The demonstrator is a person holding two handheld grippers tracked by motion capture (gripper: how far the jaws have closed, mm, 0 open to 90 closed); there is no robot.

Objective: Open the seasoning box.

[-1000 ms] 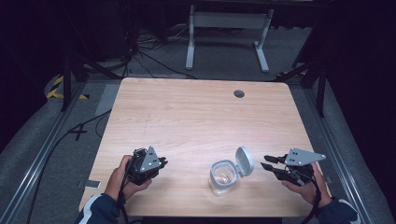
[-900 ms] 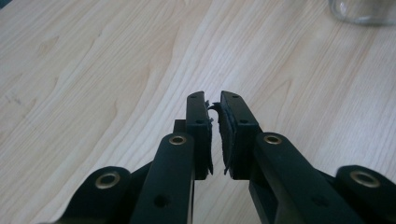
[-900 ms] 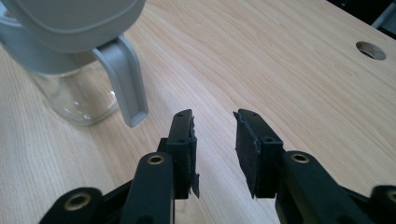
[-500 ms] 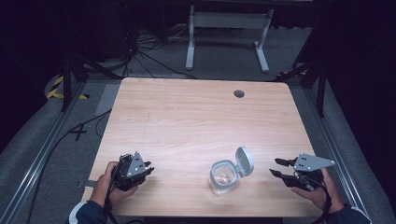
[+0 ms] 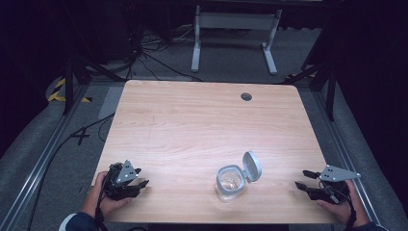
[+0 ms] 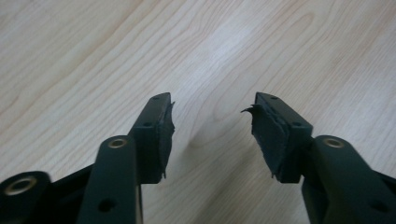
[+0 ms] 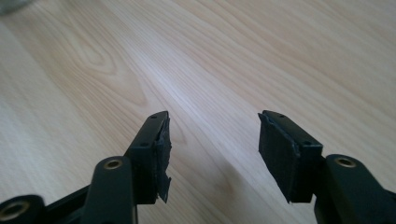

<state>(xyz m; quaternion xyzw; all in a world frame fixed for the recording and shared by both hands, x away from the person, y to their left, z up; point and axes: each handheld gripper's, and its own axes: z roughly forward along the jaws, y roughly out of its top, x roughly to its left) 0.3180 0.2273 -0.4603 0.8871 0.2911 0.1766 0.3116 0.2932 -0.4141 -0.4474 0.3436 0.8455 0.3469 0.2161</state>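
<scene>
Pale wood tabletop [image 5: 202, 125] now has the left gripper [image 5: 137, 184] and right gripper [image 5: 303, 180] drawn back to its near corners, fingers apart and empty, leaving the open-lidded clear jar [image 5: 230, 182] standing between them, seemingly finished with.

Light wooden table [image 5: 202, 125] out in the middle, pale grain running across it, and there's a small round dark grommet hole [image 5: 246, 96] near its far edge, right of centre. Beyond the far edge a white metal stand [image 5: 234, 30] sits on the grey carpet [image 5: 159, 67], with a tangle of black cables [image 5: 139, 48] spilling across the floor to its left. Down the left side, yellow-and-black hazard tape [image 5: 62, 91] marks the floor beside a dark post, and a metal rail [image 5: 43, 163] runs along the carpet, with one cable [image 5: 72, 139] snaking toward the table's near left corner.
</scene>
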